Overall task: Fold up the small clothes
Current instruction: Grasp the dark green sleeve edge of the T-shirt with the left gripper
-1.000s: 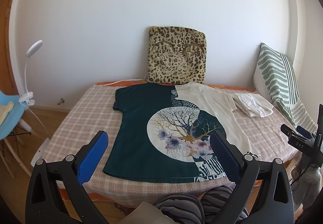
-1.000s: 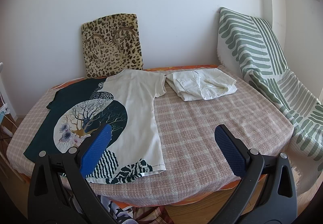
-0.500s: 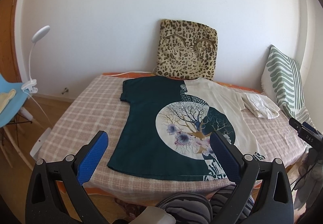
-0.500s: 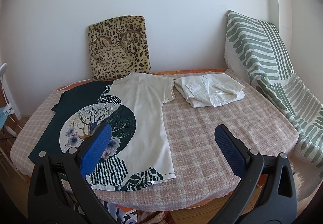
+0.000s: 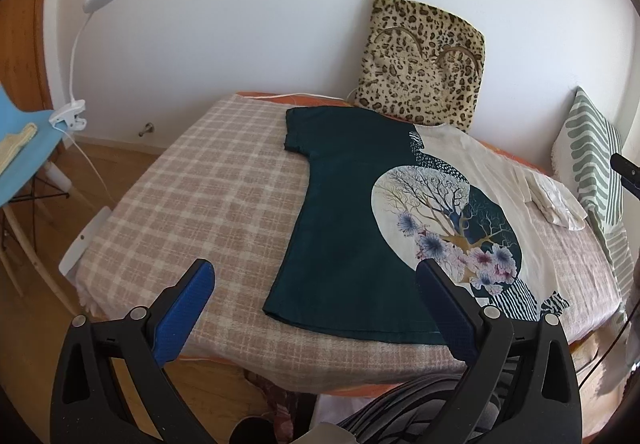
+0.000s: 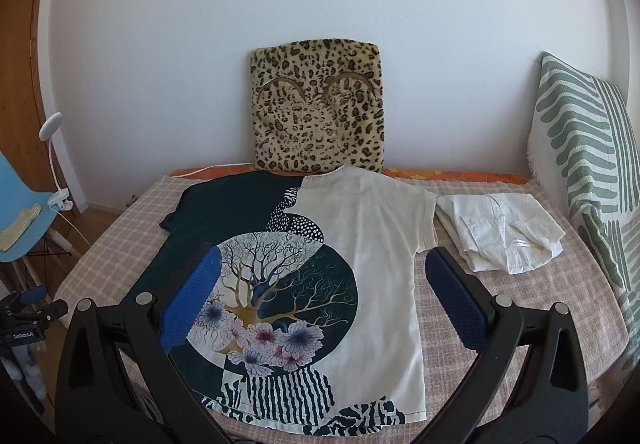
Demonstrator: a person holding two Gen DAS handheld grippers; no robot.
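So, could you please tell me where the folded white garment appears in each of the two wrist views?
Left wrist: the folded white garment lies far right, on the checked blanket, beyond the tree-print T-shirt.
Right wrist: it sits right of centre, beside the T-shirt's cream sleeve.
Shared landmark: the leopard-print cushion against the wall.

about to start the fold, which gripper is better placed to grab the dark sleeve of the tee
Left. The left gripper hangs open off the t-shirt's dark side, nearer the dark sleeve. The right gripper, also open, sits over the print, with the cream half to its right.
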